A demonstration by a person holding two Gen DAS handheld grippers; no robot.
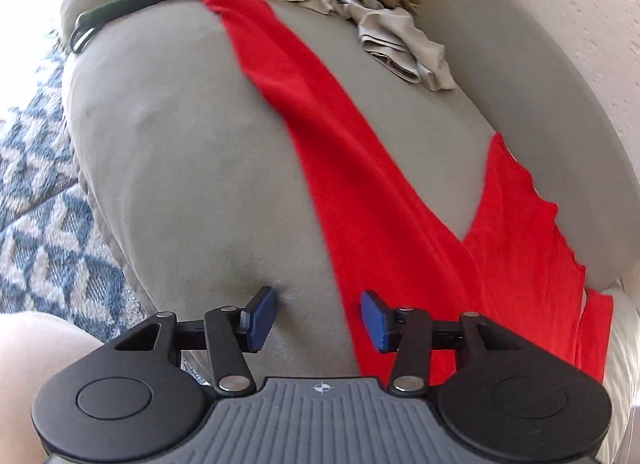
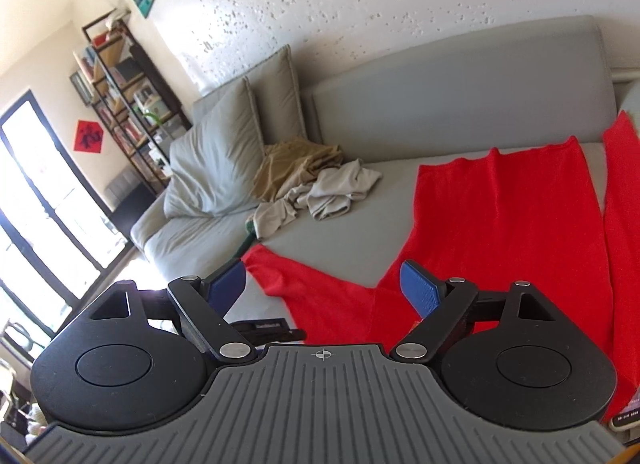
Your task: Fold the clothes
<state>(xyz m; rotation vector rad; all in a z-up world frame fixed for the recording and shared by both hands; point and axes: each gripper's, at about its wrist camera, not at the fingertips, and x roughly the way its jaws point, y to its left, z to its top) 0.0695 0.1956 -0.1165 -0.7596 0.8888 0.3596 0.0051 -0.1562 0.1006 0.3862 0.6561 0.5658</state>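
A red garment (image 1: 360, 192) lies spread on the grey sofa seat (image 1: 180, 168), one long sleeve reaching toward the far end. My left gripper (image 1: 318, 316) hovers over the seat at the garment's near edge, its blue pads apart with nothing between them. In the right wrist view the same red garment (image 2: 500, 224) covers the seat (image 2: 340, 232), its sleeve pointing left. My right gripper (image 2: 320, 288) stands wide open above the sleeve, holding nothing.
A crumpled pale grey garment (image 1: 392, 36) (image 2: 332, 192) and a tan one (image 2: 296, 164) lie piled at the far end, near a dark green strap (image 1: 152, 4). Cushions (image 2: 224, 156) lean in the corner. A blue patterned rug (image 1: 36, 200) lies beside the sofa, a bookshelf (image 2: 124, 96) beyond.
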